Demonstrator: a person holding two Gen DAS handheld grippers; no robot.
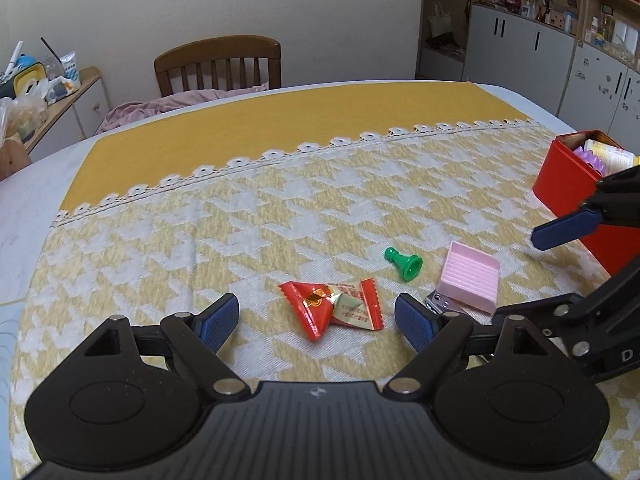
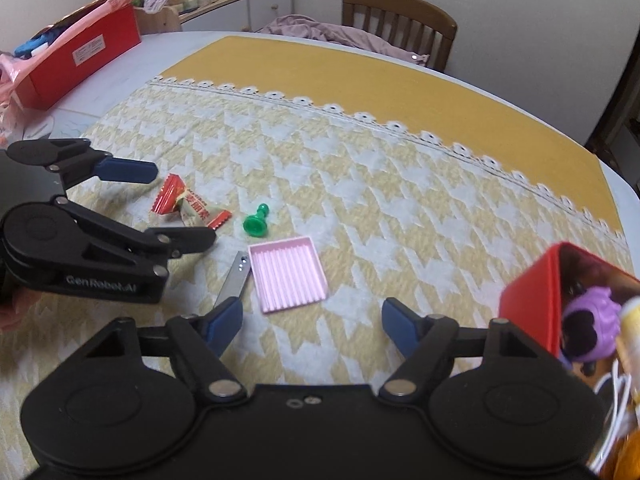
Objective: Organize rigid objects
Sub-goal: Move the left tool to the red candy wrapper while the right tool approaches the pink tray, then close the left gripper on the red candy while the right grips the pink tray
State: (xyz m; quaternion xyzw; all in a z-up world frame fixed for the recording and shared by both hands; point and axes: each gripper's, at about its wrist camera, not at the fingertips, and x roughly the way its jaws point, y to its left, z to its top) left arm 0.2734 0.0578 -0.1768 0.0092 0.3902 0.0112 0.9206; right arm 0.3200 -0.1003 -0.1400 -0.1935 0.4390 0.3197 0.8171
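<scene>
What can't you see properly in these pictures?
- Silver metal nail clipper: in the left wrist view, partly covered by the pink ridged plastic tray.
- Red metal tin: in the right wrist view, cut off by the right edge; under the purple toy its contents are blurred.
- Red and white candy wrappers: print too small to read in either view.

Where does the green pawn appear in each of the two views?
Left wrist view: the green pawn lies on its side right of centre, between the red candy wrapper and the pink tray.
Right wrist view: it lies left of centre, above the tray's upper left corner, right of the wrapper.
Shared landmark: the pink tray.
</scene>
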